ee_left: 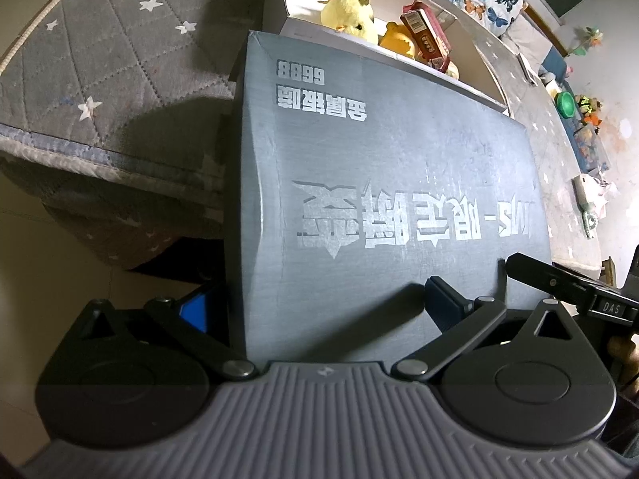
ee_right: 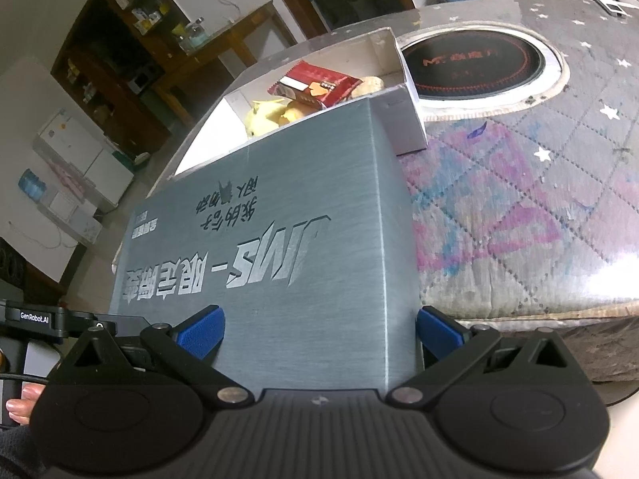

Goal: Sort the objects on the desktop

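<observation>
Both tongs [ee_left: 319, 311] [ee_right: 319, 337] astride grey silver-lettered lid [ee_left: 379, 207], tilted over white box [ee_right: 399, 119]

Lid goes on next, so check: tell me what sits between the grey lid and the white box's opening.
The red snack packet sticks up above the open white cardboard box's rim, atop yellow plush toys, in the grey printed lid's path. Both tongs straddle the lid's near corners.
</observation>
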The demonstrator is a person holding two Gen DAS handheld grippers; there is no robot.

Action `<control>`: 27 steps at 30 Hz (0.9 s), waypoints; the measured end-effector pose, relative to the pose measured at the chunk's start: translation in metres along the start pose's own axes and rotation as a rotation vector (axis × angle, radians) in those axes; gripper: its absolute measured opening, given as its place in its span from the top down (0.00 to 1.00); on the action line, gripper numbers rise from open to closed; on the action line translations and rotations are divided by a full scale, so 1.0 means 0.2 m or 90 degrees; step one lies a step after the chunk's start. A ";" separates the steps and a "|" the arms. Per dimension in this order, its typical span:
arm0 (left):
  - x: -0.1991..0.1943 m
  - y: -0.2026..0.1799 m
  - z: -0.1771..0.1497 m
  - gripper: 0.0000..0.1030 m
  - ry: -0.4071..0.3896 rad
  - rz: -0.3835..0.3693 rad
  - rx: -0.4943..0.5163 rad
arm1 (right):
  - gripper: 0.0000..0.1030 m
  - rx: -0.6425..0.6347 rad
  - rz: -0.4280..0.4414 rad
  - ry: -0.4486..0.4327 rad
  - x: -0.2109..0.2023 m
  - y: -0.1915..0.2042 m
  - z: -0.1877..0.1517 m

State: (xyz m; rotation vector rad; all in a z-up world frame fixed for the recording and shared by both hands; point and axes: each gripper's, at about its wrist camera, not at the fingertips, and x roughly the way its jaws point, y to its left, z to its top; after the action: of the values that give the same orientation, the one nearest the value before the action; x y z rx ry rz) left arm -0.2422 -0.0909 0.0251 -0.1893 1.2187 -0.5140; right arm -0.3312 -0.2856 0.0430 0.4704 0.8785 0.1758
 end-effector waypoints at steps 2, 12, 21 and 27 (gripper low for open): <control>0.02 -0.04 0.00 0.00 -0.005 -0.001 0.002 | 0.00 -0.004 0.001 -0.005 -0.01 0.01 0.00; 0.09 -0.22 0.01 0.00 -0.019 -0.002 -0.002 | 0.00 -0.022 0.005 -0.025 -0.04 0.05 0.04; 0.13 -0.38 0.12 0.00 -0.048 0.002 0.010 | 0.00 -0.035 0.018 -0.050 -0.08 0.09 0.09; 0.16 -0.47 0.21 0.00 -0.069 0.003 0.016 | 0.00 -0.046 0.022 -0.072 -0.10 0.12 0.15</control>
State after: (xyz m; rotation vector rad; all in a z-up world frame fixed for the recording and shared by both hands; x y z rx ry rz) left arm -0.2222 -0.1935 0.0512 -0.1909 1.1057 -0.5089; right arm -0.3196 -0.2808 0.0830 0.4244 0.7508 0.2104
